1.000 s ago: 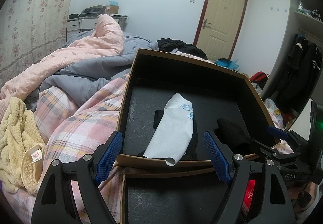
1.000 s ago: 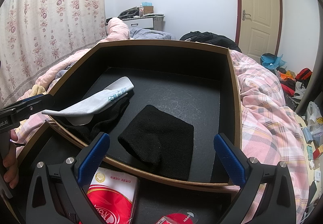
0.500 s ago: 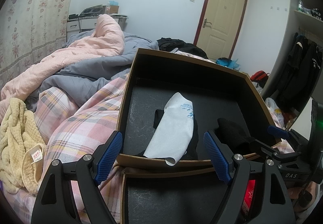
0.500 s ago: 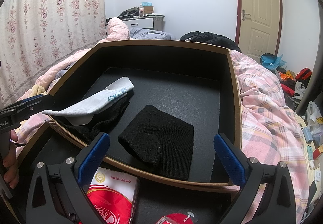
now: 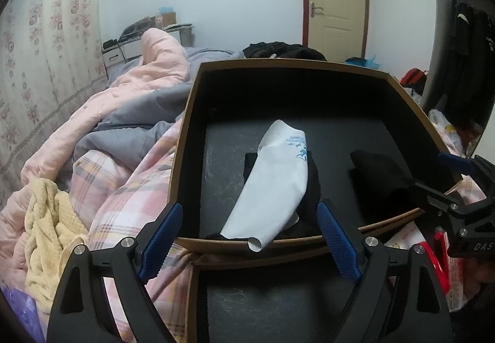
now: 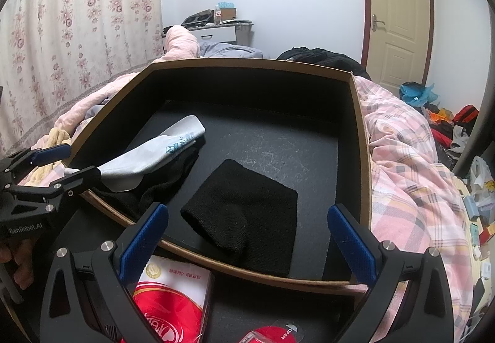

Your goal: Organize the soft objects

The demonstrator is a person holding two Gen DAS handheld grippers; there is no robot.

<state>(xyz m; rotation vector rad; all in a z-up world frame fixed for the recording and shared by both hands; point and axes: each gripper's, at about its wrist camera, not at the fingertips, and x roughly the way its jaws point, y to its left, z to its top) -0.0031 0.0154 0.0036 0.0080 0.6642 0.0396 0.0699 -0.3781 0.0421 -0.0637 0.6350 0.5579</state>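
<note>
A black-lined box with a brown rim (image 5: 185,114) (image 6: 359,132) lies on the bed. In it a white sock (image 5: 272,188) (image 6: 154,154) lies over a black sock (image 5: 312,185) (image 6: 161,188), its cuff hanging over the near rim. A folded black knit piece (image 6: 244,213) (image 5: 380,175) lies to their right. My left gripper (image 5: 247,237) is open and empty just before the near rim, facing the white sock. My right gripper (image 6: 247,240) is open and empty before the black piece.
A second black tray (image 5: 263,306) lies under the grippers, holding a red and white packet (image 6: 173,296). A yellow towel (image 5: 46,225) lies left on the pink plaid bedding (image 6: 408,182). Pink and grey quilts are heaped behind. The door (image 5: 335,2) is at the back.
The left wrist view has swung slightly so the box looks more centred and the white sock nearer. The right gripper and the socks have not moved.
</note>
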